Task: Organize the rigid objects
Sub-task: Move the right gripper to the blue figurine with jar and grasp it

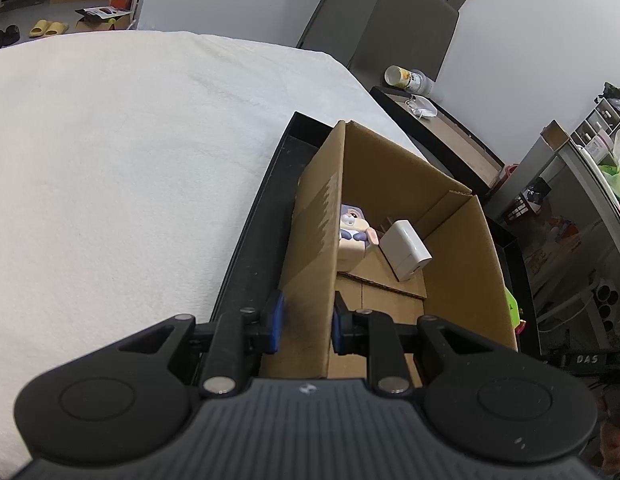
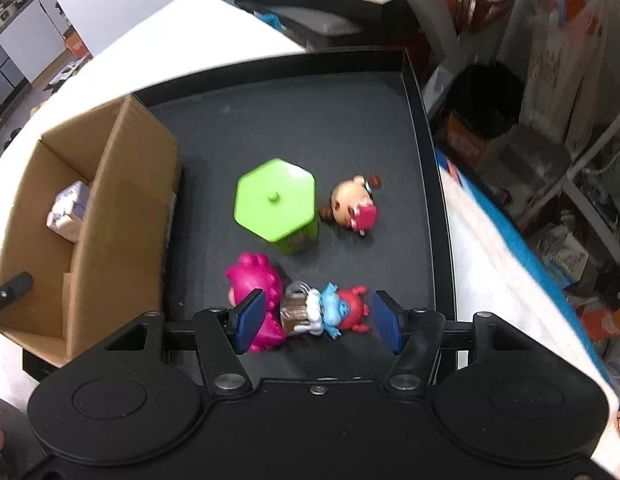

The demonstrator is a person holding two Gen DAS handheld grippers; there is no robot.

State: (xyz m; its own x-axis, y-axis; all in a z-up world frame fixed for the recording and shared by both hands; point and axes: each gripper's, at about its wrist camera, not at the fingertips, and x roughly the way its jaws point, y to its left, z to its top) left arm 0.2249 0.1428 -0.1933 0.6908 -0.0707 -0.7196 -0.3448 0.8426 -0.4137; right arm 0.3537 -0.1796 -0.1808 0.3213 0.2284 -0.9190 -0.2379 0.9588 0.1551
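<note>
My left gripper [image 1: 308, 326] is shut on the near left wall of an open cardboard box [image 1: 461, 256], one blue pad on each side of the wall. Inside the box lie a purple bunny figure [image 1: 351, 224] and a white block [image 1: 405, 249]. In the right wrist view my right gripper [image 2: 319, 322] hangs open over the black tray [image 2: 310, 120]. A small blue-and-red figure with a clear part [image 2: 329, 310] lies between its fingers, untouched. A magenta figure [image 2: 256, 280] lies by the left finger [image 2: 250, 318]. Farther off are a green hexagonal container [image 2: 276, 198] and a tan doll with a pink bow [image 2: 355, 204].
The tray lies on a white cloth [image 1: 110, 180]. The box [image 2: 70, 248] stands at the tray's left side. Beyond the tray are a dark side table with a can [image 1: 403, 78], shelves [image 1: 569, 240] and floor clutter [image 2: 549, 160].
</note>
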